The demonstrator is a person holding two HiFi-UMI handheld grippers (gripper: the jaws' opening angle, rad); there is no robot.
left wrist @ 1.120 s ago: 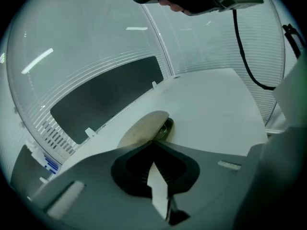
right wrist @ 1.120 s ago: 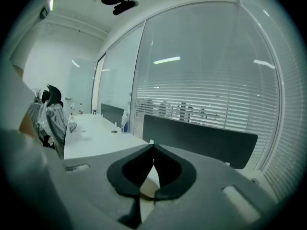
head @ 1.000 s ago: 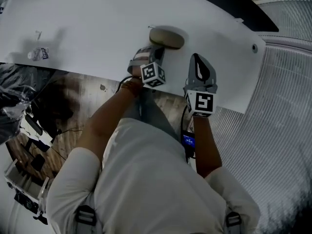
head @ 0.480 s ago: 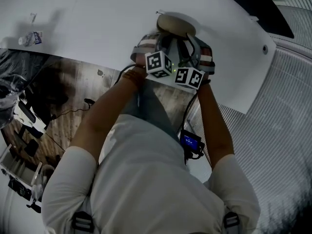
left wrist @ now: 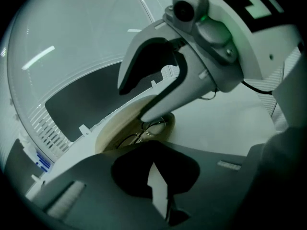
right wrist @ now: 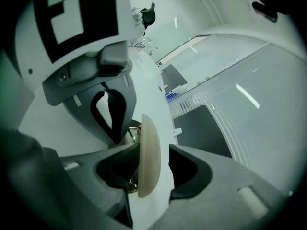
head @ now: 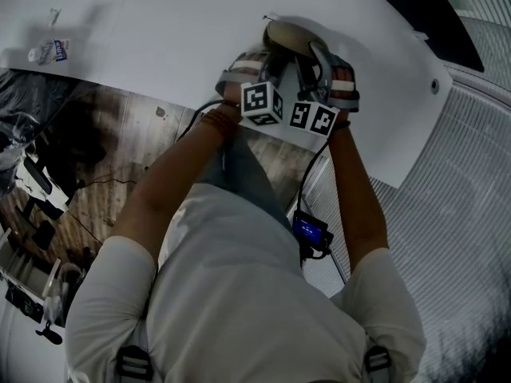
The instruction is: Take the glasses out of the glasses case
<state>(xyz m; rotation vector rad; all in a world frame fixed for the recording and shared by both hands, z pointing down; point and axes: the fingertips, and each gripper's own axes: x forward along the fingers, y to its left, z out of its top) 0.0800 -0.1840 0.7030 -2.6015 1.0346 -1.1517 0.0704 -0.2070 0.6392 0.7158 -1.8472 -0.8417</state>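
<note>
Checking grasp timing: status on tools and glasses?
Left tool shut at case edge. Right tool jaws just opening, lid between them, ungripped. Glasses inside open case. No obstruction seen.

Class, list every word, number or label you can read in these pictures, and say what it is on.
No text is legible.
Small packet, far left: blue print, too blurred.
Marker cubes: square patterns, no words.
Blue device at the waist: unreadable.

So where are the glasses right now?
In the left gripper view, the glasses lie inside the open beige case, just under the right hand-held gripper.
</note>
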